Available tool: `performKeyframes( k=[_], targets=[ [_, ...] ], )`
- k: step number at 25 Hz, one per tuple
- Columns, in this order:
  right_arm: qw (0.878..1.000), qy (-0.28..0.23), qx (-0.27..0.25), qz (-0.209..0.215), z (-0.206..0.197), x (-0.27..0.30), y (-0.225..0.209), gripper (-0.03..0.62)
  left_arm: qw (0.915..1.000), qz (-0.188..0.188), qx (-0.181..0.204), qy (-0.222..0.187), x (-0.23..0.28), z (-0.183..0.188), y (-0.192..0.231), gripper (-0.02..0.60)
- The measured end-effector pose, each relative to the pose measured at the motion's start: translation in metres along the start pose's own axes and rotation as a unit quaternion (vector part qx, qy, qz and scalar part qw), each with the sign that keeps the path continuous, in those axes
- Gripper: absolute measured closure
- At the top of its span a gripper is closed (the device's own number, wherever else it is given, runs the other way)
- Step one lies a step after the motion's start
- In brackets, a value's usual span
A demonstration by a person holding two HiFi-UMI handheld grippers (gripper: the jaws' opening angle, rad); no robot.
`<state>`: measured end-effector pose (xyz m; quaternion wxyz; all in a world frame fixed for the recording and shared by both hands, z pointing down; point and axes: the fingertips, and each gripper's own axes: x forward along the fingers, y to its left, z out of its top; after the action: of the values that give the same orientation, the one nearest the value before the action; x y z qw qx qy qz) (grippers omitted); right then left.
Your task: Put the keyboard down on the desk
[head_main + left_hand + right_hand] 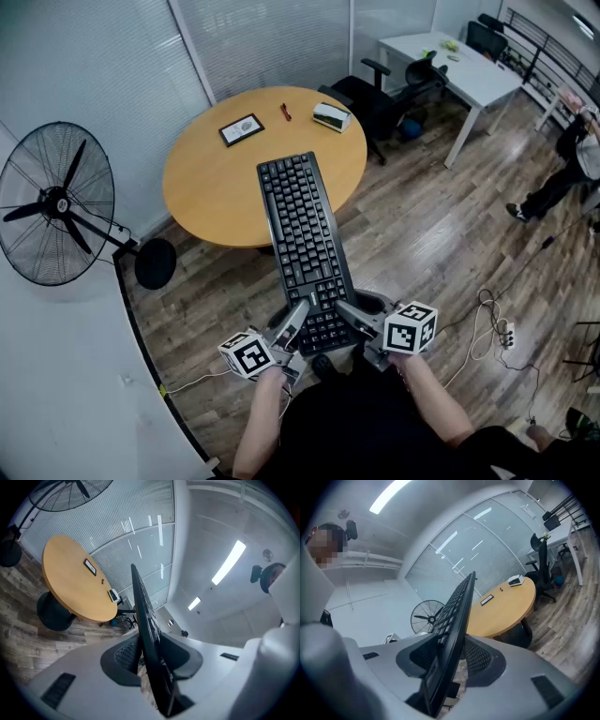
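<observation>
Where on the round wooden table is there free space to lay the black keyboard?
The round wooden table is bare across its left and near part, between the black-framed picture and the near rim. Crowded: the far edge, with that picture, a red pen and a white-and-green box.

Round desk (206,187): near and left parts bare, open from above. Keyboard (305,244) hangs over the near right rim. Far edge holds a framed card (241,129), red pen (286,112) and small box (332,116), spaced apart. Standing fan (56,202) near on the left. Office chair (375,94) at the far right rim.
</observation>
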<state>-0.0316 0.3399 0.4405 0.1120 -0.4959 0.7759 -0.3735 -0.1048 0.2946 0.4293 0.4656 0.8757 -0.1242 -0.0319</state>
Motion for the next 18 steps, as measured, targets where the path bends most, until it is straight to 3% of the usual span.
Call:
performKeyframes(
  k=[18],
  targets=[
    [1.0, -0.014, -0.015, -0.002, 0.003, -0.008, 0.008, 0.411, 0.9995, -0.002, 0.029, -0.009, -0.003, -0.002, -0.011, 0.476]
  ],
)
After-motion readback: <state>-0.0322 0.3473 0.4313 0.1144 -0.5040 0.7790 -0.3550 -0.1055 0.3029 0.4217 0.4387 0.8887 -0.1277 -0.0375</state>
